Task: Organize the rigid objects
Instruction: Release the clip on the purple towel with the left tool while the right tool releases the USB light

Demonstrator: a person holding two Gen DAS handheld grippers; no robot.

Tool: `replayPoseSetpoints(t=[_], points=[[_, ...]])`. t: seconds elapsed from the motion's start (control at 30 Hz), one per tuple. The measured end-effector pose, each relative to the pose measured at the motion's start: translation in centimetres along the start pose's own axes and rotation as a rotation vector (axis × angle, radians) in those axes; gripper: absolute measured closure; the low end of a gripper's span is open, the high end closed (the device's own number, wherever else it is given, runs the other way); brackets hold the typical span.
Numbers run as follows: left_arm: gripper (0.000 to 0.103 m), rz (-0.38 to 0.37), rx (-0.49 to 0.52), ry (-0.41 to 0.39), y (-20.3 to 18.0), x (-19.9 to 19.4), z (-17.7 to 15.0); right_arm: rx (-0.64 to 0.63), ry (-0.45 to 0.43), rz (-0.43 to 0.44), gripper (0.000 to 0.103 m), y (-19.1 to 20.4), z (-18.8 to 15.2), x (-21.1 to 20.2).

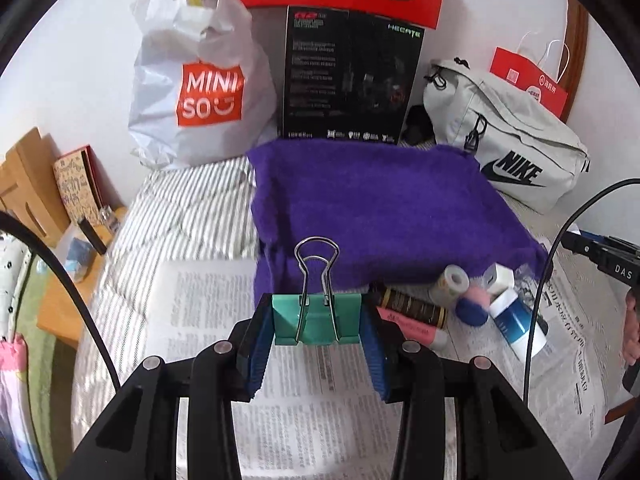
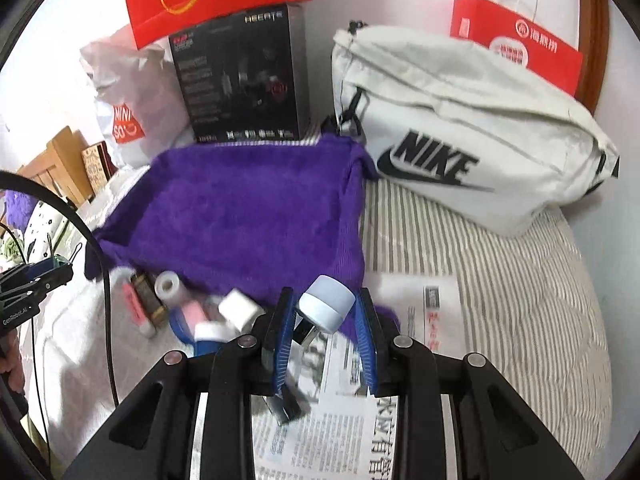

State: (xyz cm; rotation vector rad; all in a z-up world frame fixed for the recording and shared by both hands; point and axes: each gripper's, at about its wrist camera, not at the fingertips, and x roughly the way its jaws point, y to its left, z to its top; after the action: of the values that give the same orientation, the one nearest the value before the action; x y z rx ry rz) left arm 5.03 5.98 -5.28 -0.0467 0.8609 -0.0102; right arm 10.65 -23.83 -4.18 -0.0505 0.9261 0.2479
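Left gripper (image 1: 318, 330): clenched on a green binder clip (image 1: 317, 320), wire handles upright, above the newspaper (image 1: 312, 420).
Right gripper (image 2: 325, 330): clamped on a pale round jar (image 2: 327, 305), tilted, at the near edge of the purple towel (image 2: 248, 216).
Loose items: tape roll (image 1: 452, 282), dark tube (image 1: 412, 307), blue-white bottle (image 1: 516, 326) lie together on the newspaper just beside the towel.
Far: Nike bag (image 2: 460, 136), black box (image 1: 348, 76), Miniso bag (image 1: 200, 84) along the wall.

I note the towel (image 1: 384, 208) on the bed (image 2: 500, 280), the box (image 1: 348, 76) behind it, the plastic bag (image 1: 196, 80) left and the waist bag (image 1: 508, 136) right. The newspaper (image 1: 312, 392) lies before the towel; small items (image 1: 472, 300) cluster at its near right corner.
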Motion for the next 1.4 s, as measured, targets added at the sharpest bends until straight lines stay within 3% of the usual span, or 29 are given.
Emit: replayPoseSetpoints(t=[0.33, 0.67, 1.0, 1.4], points=[[0.064, -0.046, 0.008, -0.027, 0.4, 0.3, 5.0, 0.002, -0.052, 0.017, 0.073, 0.3, 3.5, -0.3], [0.064, -0.080, 0.023, 0.002, -0.3, 4.9, 9.4, -0.002, -0.038, 0.003, 0.074, 0.7, 6.7, 2.5], [0.064, -0.108, -0.012, 0.058, -0.3, 11.3, 11.4, -0.036, 0.013, 0.047, 0.074, 1.3, 9.3, 9.4], [0.064, -0.089, -0.006, 0.166, -0.7, 17.7, 12.3, -0.080, 0.120, 0.043, 0.074, 2.4, 11.2, 17.4]])
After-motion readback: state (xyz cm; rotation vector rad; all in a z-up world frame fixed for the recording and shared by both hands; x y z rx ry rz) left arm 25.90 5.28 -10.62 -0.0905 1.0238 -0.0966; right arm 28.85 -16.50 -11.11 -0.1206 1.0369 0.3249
